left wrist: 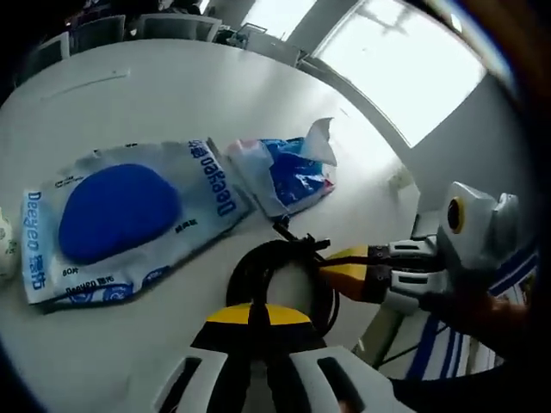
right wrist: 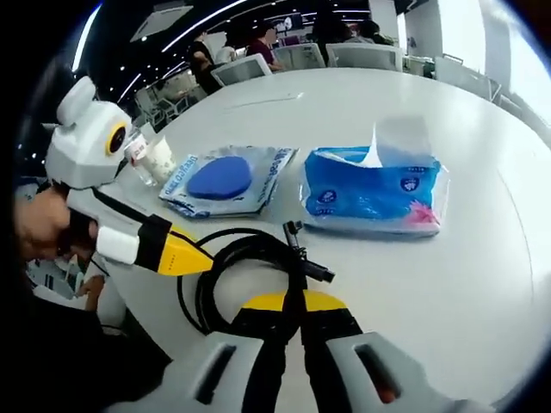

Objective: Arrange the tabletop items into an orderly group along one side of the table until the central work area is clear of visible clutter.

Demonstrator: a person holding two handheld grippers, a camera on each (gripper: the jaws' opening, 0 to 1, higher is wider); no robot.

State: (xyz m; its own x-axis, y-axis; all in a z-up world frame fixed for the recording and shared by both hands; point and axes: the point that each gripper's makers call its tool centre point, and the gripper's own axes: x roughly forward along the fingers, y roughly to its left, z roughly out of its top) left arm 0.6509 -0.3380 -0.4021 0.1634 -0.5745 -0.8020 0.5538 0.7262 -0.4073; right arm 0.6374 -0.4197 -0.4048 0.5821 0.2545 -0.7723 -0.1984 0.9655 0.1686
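Round white table (left wrist: pixel 172 103) in an open office, chairs at the far edge, bright windows beyond; left gripper view: own left gripper (left wrist: pixel 258 323) has its yellow tips pressed together on the near arc of a coiled black cable (left wrist: pixel 280 267); the right gripper (left wrist: pixel 331 265) comes in from the right, tip at the coil's far side, contact not resolvable; wet-wipes pack (left wrist: pixel 129 215) and blue tissue pack (left wrist: pixel 288 176) lie beyond the coil, just beside each other; right gripper view: own jaws closed on the coil beside its plug; the left gripper's yellow tip touches the loop's other side; a small plastic bottle (right wrist: pixel 155 159) stands near the wipes; risks, as judgement: two grips pulling apart could spring the coil open across the centre; a thin-cable pinch may slip; a trailing loop could drag the light packs or tip the bottle.
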